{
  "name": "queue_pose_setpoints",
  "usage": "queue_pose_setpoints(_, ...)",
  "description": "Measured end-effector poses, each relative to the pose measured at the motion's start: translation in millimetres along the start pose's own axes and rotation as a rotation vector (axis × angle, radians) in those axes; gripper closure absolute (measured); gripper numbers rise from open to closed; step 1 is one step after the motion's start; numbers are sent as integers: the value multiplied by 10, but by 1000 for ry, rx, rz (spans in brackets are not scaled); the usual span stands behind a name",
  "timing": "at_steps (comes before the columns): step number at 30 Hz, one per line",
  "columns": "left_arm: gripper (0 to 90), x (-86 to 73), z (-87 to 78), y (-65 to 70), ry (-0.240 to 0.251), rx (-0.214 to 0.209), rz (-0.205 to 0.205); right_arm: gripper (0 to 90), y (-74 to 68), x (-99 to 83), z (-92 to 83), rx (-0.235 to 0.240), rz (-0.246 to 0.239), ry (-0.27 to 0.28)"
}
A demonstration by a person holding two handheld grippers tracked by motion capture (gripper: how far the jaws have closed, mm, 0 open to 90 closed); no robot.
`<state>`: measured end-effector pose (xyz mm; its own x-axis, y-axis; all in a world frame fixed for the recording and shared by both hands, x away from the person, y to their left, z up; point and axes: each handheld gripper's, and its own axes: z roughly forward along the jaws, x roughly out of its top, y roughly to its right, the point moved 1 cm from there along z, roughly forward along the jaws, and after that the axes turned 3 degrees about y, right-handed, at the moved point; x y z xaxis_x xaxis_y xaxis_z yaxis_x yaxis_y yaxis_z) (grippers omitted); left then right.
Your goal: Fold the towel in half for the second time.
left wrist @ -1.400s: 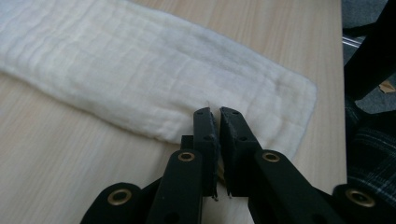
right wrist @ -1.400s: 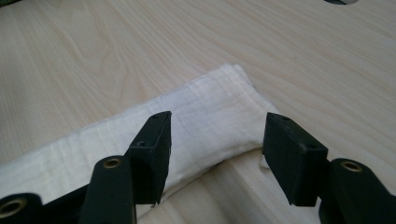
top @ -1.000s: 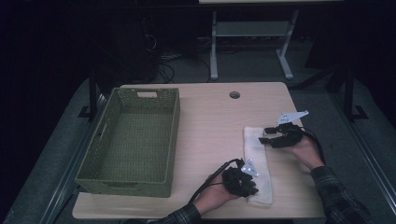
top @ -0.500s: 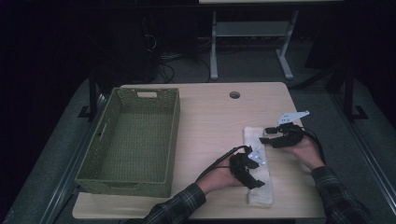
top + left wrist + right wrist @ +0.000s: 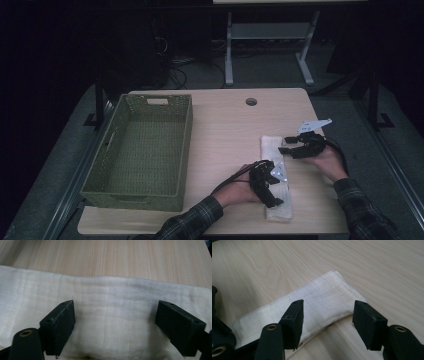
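Folded white cloth (image 5: 276,180) lies flat near the right end of the surface (image 5: 225,135), a long narrow strip. Long axis runs from the near edge toward the far edge, one short end close to the near edge.

Left tool (image 5: 272,187) over the cloth's near half; jaws have just been opening and now stand wide, cloth beneath them, not pinched. Right tool (image 5: 290,145) at the cloth's far end, jaws apart, straddling that end without pressing it.

Green woven basket (image 5: 142,152) sits along the left edge, well apart from the cloth. Round hole (image 5: 251,101) near the far edge. Bare wood between basket and cloth.
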<state>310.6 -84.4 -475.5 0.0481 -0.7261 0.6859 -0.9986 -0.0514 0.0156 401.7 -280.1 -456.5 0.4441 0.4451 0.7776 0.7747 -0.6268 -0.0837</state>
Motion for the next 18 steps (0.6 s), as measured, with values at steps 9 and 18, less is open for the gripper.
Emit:
queue_pose_setpoints(9,464,-38,-120,45,-6,32,-53,410,-17,15,-9,36,-27,15)
queue_pose_setpoints(18,736,-64,-181,75,-20,-33,-128,409,-55,123,45,157,-127,-15)
